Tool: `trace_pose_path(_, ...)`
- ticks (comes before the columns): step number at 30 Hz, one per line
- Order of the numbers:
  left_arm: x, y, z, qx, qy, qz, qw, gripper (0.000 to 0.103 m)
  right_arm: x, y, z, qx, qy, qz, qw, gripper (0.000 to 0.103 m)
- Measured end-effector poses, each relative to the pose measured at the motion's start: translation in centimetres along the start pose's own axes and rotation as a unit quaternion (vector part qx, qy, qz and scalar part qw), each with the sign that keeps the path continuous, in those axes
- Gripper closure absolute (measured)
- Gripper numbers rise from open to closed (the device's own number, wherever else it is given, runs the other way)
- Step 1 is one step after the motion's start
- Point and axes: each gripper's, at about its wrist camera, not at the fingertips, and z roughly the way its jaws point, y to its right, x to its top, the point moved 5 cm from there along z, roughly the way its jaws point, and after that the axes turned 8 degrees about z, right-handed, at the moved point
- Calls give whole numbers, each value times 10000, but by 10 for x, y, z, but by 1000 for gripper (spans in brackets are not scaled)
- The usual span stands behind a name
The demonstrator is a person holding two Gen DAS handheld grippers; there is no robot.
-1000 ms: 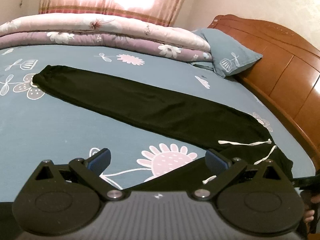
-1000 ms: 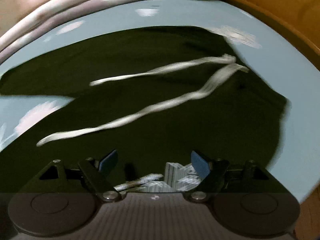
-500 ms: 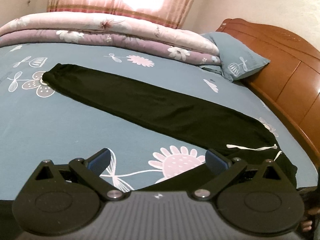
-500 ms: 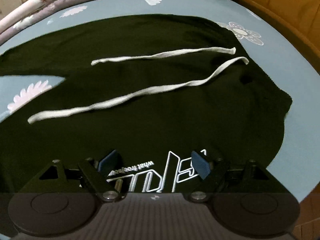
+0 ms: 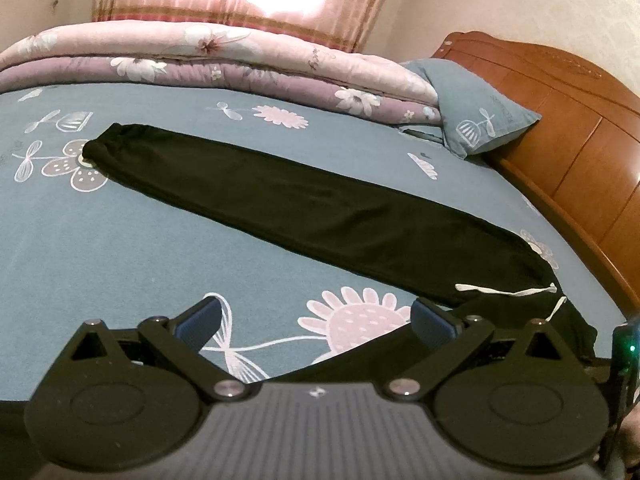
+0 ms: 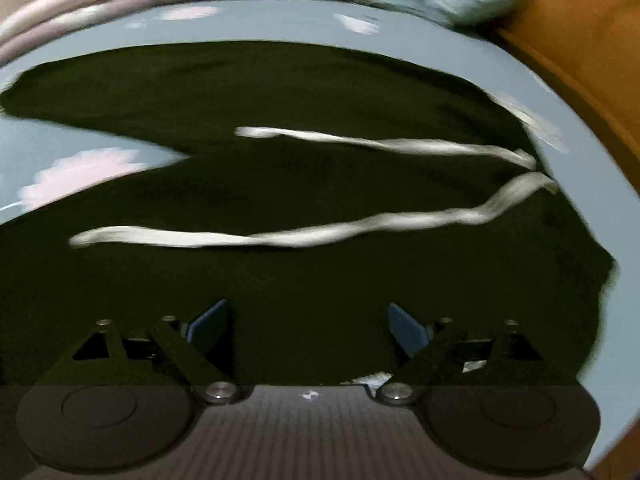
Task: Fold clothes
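Right wrist view blurred: right gripper low over black trousers spread flat on blue floral bedsheet, jaws wide and opening further, nothing pinched, white drawstrings ahead; left gripper wide open above sheet, empty.

Rolled quilt, pillow, headboard

Blurred and cut-off areas

My right wrist view is motion-smeared: the black fabric trousers and white cotton drawstrings lack detail. My left gripper's body hides the trousers' near leg.
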Motion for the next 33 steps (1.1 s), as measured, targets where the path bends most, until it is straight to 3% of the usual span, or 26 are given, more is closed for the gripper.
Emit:
trace_pose_path(3, 0, 2, 0, -5, 8, 8, 10000, 3, 0, 4, -7, 92, 17, 81, 9999, 13)
trace_pose_path(10, -1, 8, 1, -23, -23, 114, 9999, 3, -13, -65, -26, 879, 26, -996, 9911, 13)
trace_pose_path(13, -1, 6, 2, -43, -24, 94, 9999, 3, -22, -74, -19, 743, -55, -1312, 9885, 12)
trace_pose_path(17, 0, 3, 0, -59, 15, 42, 10000, 3, -13, -41, -11, 367, -171, -719, 9966, 11)
trace_pose_path(20, 1, 2, -2, -57, 48, 17, 10000, 3, -10, -30, -12, 324, -205, -502, 9980, 11)
trace_pose_path(25, 1, 5, -2, -43, 40, 63, 10000, 3, -17, -57, -25, 891, -125, -733, 9932, 11)
trace_pose_path(29, 0, 10, -1, -78, -4, 150, 9999, 3, -34, -68, -12, 883, -345, -998, 9905, 10)
trace_pose_path(33, 0, 16, 1, -132, -29, 196, 9997, 3, -31, -41, -8, 850, -354, -516, 9944, 8)
